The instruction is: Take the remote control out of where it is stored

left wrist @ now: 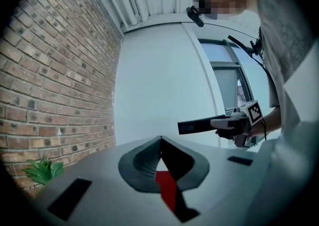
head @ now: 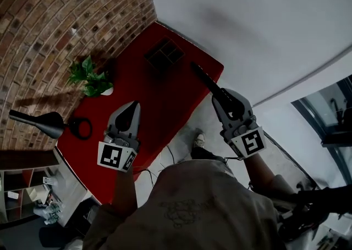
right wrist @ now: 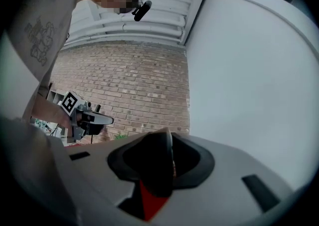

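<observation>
Head view: right hand-held gripper (head: 220, 98) clamps slim, black, bar-shaped remote control (head: 202, 77).

No legible txt anywhere rn. Marker squares (head: 116, 156) on my left gripper (head: 134, 104) and right gripper (head: 216, 92): b/w patterns only, no chars. Shirt print (head: 184, 210) too faint. Remote control (head: 202, 76): no readable label.

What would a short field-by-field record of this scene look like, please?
surface: red table
storage: dark divided box at the table's far end
remote control: out of the box, held in the air beside it
right tongs: shut on the remote control
left tongs: shut, empty, over the table
other: plant and black lamp by the brick wall
</observation>
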Motion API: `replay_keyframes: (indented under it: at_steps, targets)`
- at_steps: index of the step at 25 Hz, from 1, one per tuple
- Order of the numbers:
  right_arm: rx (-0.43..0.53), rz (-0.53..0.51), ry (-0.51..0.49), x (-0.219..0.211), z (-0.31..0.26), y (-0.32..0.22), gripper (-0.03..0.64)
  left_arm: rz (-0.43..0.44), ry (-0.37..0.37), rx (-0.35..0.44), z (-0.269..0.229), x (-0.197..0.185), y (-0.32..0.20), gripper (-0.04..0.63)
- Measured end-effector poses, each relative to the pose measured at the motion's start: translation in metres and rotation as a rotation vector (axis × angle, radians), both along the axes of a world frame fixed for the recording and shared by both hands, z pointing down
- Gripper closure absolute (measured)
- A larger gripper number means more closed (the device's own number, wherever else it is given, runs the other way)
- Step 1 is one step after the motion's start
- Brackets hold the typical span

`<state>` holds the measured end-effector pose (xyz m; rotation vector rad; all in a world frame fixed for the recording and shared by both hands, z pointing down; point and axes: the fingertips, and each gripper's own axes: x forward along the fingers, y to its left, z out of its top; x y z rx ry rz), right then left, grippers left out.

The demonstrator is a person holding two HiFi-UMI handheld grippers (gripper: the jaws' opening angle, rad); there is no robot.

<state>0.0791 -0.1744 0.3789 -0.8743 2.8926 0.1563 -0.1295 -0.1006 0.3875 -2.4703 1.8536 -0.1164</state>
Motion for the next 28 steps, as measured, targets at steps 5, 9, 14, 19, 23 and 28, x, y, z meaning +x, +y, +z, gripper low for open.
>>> replay_keyframes:
  at_steps: [5, 9, 14, 19, 23, 28]
  targets:
    - [0.011, 0.014, 0.001, -0.004, -0.007, 0.032, 0.503, 0.009, -0.021, 0.022, -0.006, -0.003, 0.038, 0.591]
    - [0.03, 0.031, 0.005, -0.007, -0.012, 0.064, 0.503, 0.02, -0.016, 0.036, -0.009, -0.007, 0.072, 0.591]
    - [0.053, 0.051, 0.009, -0.012, -0.023, 0.11, 0.503, 0.045, -0.006, 0.032, -0.008, -0.012, 0.117, 0.591]
    - [0.068, 0.064, 0.022, -0.013, -0.03, 0.147, 0.503, 0.063, 0.006, 0.044, -0.009, -0.014, 0.146, 0.591]
    - [0.076, 0.059, 0.041, -0.013, -0.035, 0.169, 0.503, 0.072, 0.028, 0.041, -0.009, -0.011, 0.159, 0.591]
    - [0.09, 0.059, 0.05, -0.006, -0.041, 0.184, 0.503, 0.08, 0.034, 0.052, -0.011, -0.001, 0.168, 0.591]
